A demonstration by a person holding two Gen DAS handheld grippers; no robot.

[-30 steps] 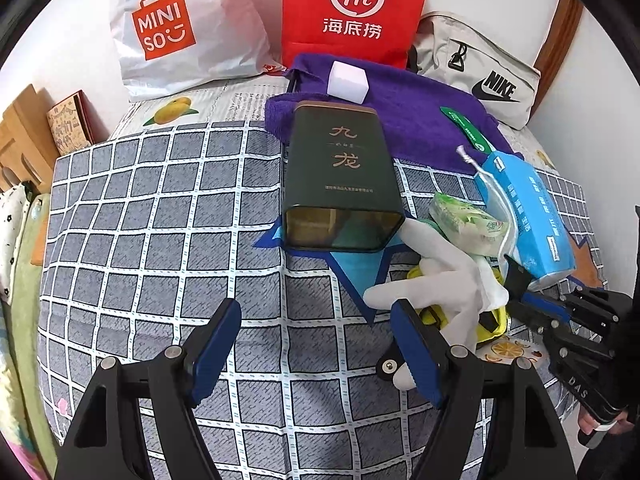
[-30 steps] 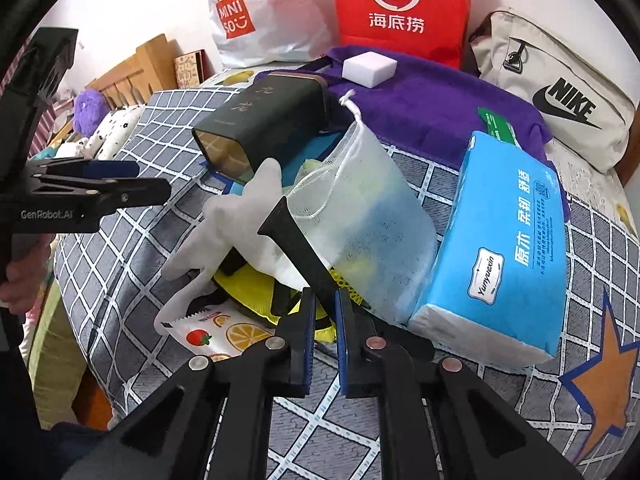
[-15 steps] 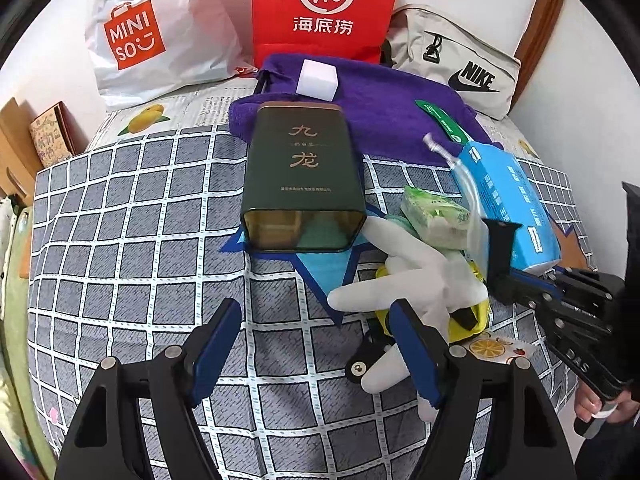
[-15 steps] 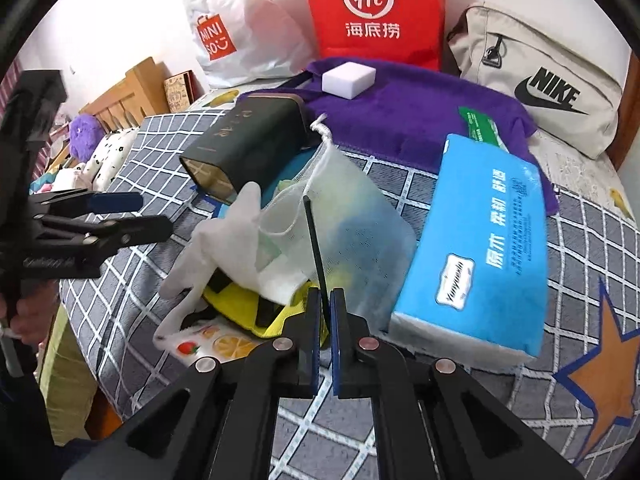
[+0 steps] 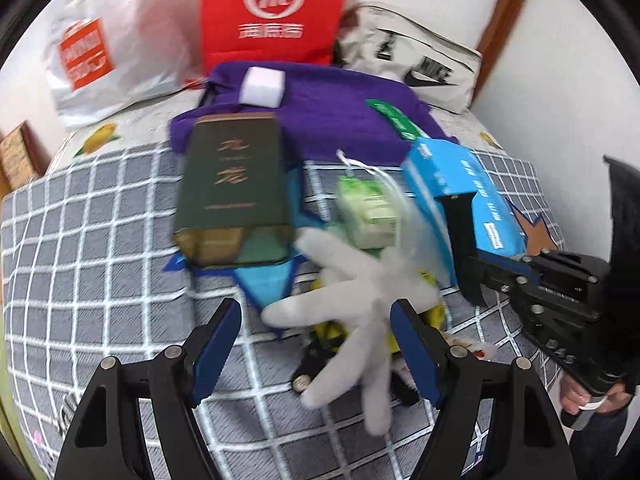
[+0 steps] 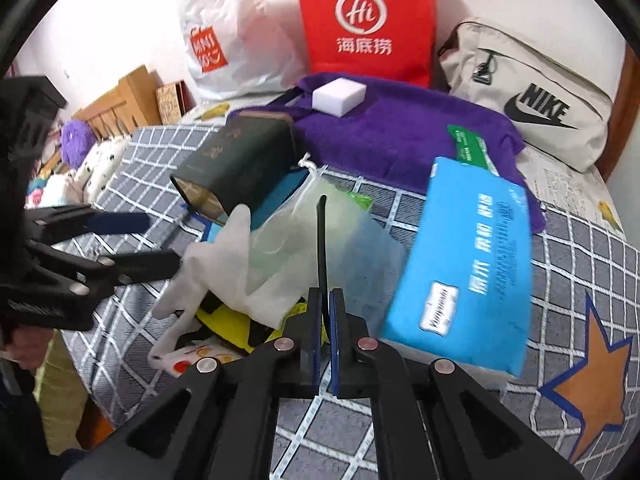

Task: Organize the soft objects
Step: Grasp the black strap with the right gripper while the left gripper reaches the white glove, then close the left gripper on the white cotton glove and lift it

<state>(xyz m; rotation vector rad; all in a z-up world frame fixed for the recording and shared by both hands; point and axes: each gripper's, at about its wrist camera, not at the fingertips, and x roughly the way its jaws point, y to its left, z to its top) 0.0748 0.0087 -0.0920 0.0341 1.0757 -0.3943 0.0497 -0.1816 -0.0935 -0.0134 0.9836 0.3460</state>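
A bed [image 5: 100, 264] with a grey checked cover is seen, and most of its far half is taken up by bags: a white one [image 6: 224, 40], a red one [image 6: 364, 20] and a beige one [image 6: 532, 92] propped against the wall, probably as places for sorted goods. In front of them a purple towel [image 6: 400, 128] is spread, with a white sponge [image 6: 339, 96] set on it. Nearer, a dark green tin [image 5: 236, 184] lies on its side, open end toward the near edge, and a blue tissue pack [image 6: 472, 264] is tilted at the right. Between these a mesh pouch [image 6: 344, 248] is lifted by a black strap [image 6: 321, 248], which is pinched in the shut right gripper [image 6: 325, 344], apparently so that the pouch mouth is kept up for filling. A white glove [image 5: 360, 304] lies draped over a yellow item [image 6: 228, 324], just left of the pouch. The left gripper [image 5: 316, 344] is held open above the glove, one finger [image 5: 412, 344] beside it, nothing gripped. The glove is judged the next pick; the tin close by and the clutter beneath could be caught with it.
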